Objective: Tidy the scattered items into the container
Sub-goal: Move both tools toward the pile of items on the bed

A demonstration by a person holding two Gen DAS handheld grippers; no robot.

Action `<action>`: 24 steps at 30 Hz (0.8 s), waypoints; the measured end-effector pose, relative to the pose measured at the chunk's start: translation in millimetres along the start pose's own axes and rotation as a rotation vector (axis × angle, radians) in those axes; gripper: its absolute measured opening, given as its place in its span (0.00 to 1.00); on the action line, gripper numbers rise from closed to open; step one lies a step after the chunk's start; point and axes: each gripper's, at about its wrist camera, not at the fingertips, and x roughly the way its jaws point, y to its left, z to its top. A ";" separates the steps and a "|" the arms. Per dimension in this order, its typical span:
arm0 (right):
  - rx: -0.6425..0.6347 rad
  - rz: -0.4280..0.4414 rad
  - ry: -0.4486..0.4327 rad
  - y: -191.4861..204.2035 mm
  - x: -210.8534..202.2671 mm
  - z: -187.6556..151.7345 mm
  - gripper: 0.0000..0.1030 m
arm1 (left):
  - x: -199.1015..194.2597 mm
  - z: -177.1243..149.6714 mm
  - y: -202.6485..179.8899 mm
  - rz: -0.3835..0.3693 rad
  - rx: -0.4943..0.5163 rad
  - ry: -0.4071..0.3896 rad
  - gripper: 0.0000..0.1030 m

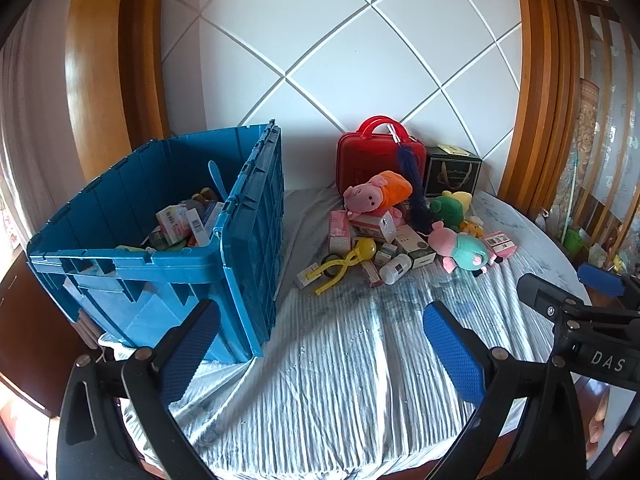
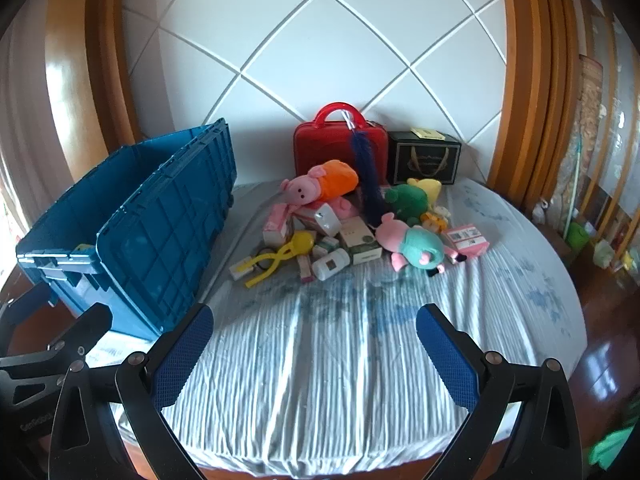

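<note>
A blue plastic crate (image 1: 240,248) (image 2: 160,232) stands at the left of the round table and holds several boxes and toys. A pile lies at the back centre: a pink pig plush in orange (image 1: 378,192) (image 2: 320,186), a pig plush in teal (image 1: 464,246) (image 2: 416,244), a green frog plush (image 2: 408,200), a yellow tong toy (image 1: 344,264) (image 2: 280,254), a white bottle (image 2: 330,264) and several small boxes. My left gripper (image 1: 320,340) is open and empty near the table's front. My right gripper (image 2: 314,340) is open and empty, to its right.
A red case (image 1: 376,152) (image 2: 340,146) with a blue feather and a black gift box (image 2: 424,156) stand against the white padded wall. A wrinkled striped cloth (image 2: 320,360) covers the table. Wooden frames flank the wall. The table edge curves at the right.
</note>
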 end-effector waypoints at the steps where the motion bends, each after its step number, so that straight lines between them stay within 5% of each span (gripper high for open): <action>1: 0.004 -0.006 0.004 -1.0 1.7 -1.3 1.00 | 3.5 -0.8 -0.1 -0.012 0.001 0.002 1.00; 6: 0.029 -0.049 0.029 -12.3 15.9 -9.0 1.00 | 35.5 -0.8 -9.8 -0.060 0.008 0.033 1.00; 12: 0.065 -0.056 0.092 -48.1 62.2 -6.6 1.00 | 105.6 3.6 -43.3 -0.063 -0.018 0.168 1.00; 24: 0.033 -0.013 0.261 -168.9 243.8 20.7 1.00 | 303.3 4.4 -126.3 0.072 -0.080 0.326 1.00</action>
